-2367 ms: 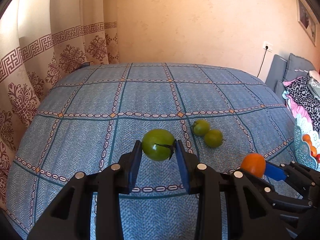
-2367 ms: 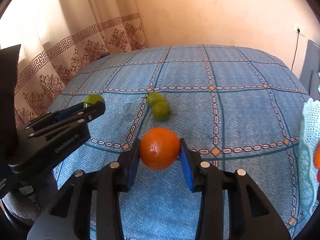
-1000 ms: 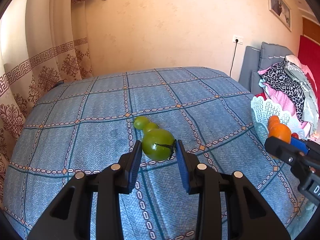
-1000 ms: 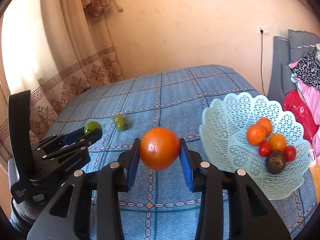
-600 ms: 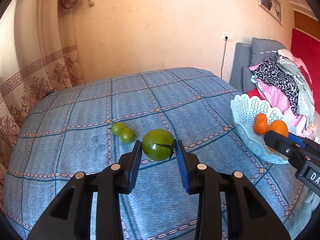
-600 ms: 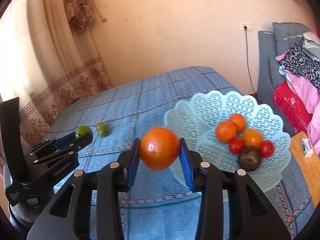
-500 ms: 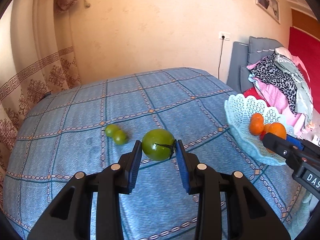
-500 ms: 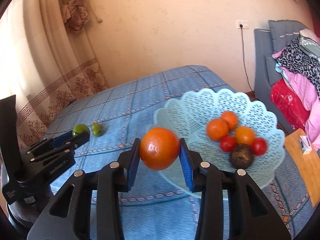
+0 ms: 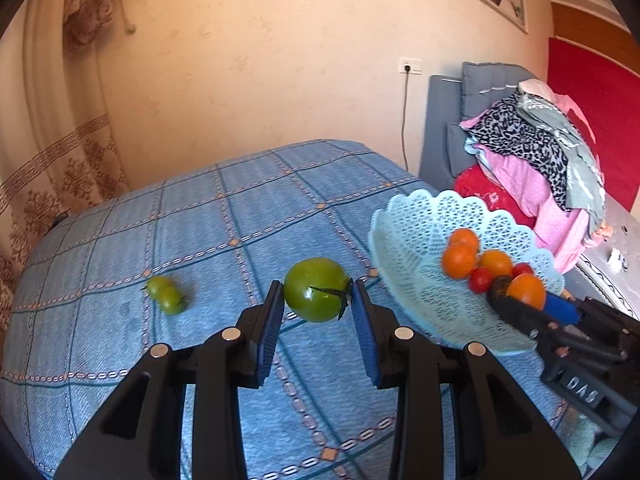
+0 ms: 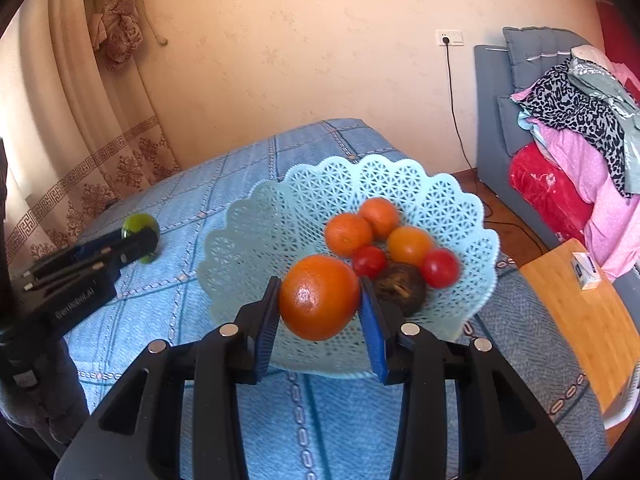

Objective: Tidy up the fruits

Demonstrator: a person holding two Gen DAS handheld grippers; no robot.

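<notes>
- Your left gripper has its jaws clamped on a green tomato, held up over the blue checked tablecloth, just left of the basket.
- Your right gripper is squeezing an orange over the near side of the pale blue lattice basket.
- In the basket: three small oranges, two red tomatoes and a dark brown fruit, all bunched together.
- Two small green fruits sit touching on the cloth, well left of the basket.
</notes>
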